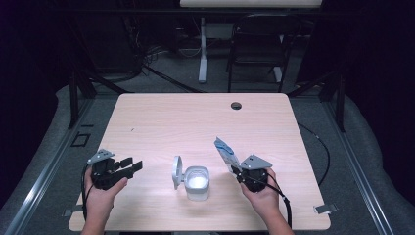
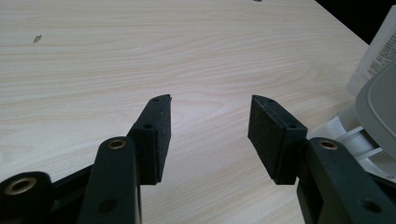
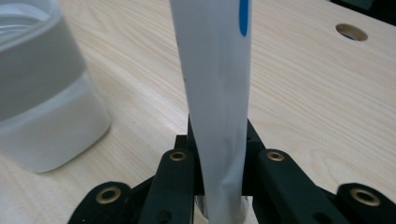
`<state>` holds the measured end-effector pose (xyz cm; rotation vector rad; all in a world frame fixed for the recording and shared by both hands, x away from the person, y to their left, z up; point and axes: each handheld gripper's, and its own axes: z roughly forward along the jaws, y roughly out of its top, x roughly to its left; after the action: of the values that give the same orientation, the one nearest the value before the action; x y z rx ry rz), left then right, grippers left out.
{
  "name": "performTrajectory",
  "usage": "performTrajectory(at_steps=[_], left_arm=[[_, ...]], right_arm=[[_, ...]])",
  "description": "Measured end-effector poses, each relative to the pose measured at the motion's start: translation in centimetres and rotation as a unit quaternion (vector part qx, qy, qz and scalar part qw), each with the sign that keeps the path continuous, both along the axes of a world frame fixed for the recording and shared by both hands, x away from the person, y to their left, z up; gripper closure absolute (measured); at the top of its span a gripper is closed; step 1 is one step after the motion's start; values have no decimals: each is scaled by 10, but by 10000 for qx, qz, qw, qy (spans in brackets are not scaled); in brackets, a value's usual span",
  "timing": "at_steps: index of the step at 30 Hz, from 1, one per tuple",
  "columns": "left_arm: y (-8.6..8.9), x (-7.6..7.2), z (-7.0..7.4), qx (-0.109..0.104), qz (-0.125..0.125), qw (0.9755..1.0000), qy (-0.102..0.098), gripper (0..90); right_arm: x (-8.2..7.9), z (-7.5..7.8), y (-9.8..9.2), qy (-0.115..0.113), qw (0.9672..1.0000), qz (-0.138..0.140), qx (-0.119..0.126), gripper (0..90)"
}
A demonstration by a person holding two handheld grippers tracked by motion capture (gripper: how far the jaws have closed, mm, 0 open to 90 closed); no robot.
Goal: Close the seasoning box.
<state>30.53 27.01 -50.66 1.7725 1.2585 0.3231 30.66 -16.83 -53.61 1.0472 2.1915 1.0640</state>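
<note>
Right gripper (image 3: 219, 154): nearest item; jaws narrowed and clamped on the lower end of a packet (image 3: 217, 93).
Packet: white with blue print, flat and slim; long axis runs up and away from my jaws, and in the high view (image 1: 226, 152) it leans toward the table's middle.
Container (image 1: 196, 183): translucent white tub with rounded corners, mouth open, hinged lid (image 1: 176, 172) standing up on its left side; it stands on the table between my two hands.
Key relation: container lies just left of the packet, so I judge my right hand is the one to bring the packet over the open mouth.
Left gripper (image 2: 209, 135): jaws wide, nothing between them, held beside the lid.
Table (image 1: 161, 117): pale wood grain, with a round hole (image 1: 236, 105) near the far edge.
</note>
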Motion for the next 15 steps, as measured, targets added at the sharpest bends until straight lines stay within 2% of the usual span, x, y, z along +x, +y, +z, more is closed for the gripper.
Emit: performTrajectory(at_steps=[5, 7, 9, 15], left_arm=[[-1, 0, 0, 24, -31, 10000, 8, 494], [-2, 1, -1, 12, -5, 10000, 1, 494], [-2, 0, -2, 33, -18, 10000, 17, 494], [-3, 0, -1, 69, -44, 10000, 13, 494]], right_arm=[[11, -6, -5, 148, 9996, -188, 130, 809], [13, -9, -5, 130, 9993, -297, 163, 809], [16, -10, -5, 179, 9993, -299, 106, 810], [22, -17, -3, 186, 9991, -323, 219, 808]])
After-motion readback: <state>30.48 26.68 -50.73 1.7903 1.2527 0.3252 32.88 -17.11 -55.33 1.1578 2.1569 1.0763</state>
